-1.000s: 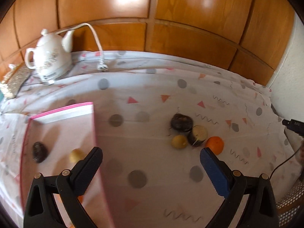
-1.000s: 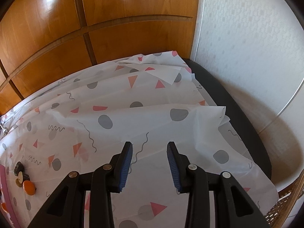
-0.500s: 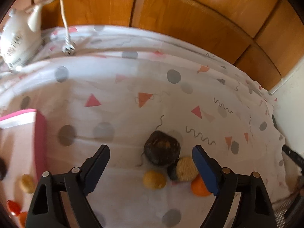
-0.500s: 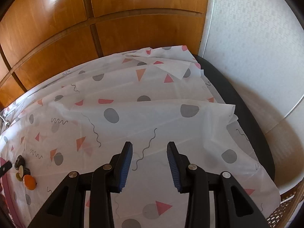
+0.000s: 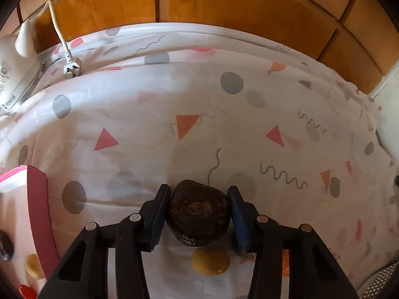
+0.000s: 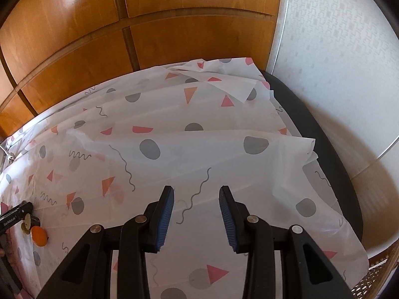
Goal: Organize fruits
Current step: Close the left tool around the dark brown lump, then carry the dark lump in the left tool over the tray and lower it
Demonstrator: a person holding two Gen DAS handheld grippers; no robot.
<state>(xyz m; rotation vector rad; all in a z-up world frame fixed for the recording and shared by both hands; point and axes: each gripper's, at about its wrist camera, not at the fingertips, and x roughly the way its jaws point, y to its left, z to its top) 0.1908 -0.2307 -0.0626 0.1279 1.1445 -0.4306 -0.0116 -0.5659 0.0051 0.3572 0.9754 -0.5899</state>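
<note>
While the left hand-held gripper [image 5: 199, 211] has just been closing, a dark brown fruit [image 5: 198, 215] sits squarely between its pads, both apparently touching, on the patterned cloth over the desk [image 5: 149, 104]. A pink box [image 5: 37, 199] lies left. The right hand-held gripper [image 6: 197, 214], narrowly spread and empty, hovers well apart.

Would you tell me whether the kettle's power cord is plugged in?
Unplugged: the white plug lies loose on the tablecloth beside the kettle.
</note>
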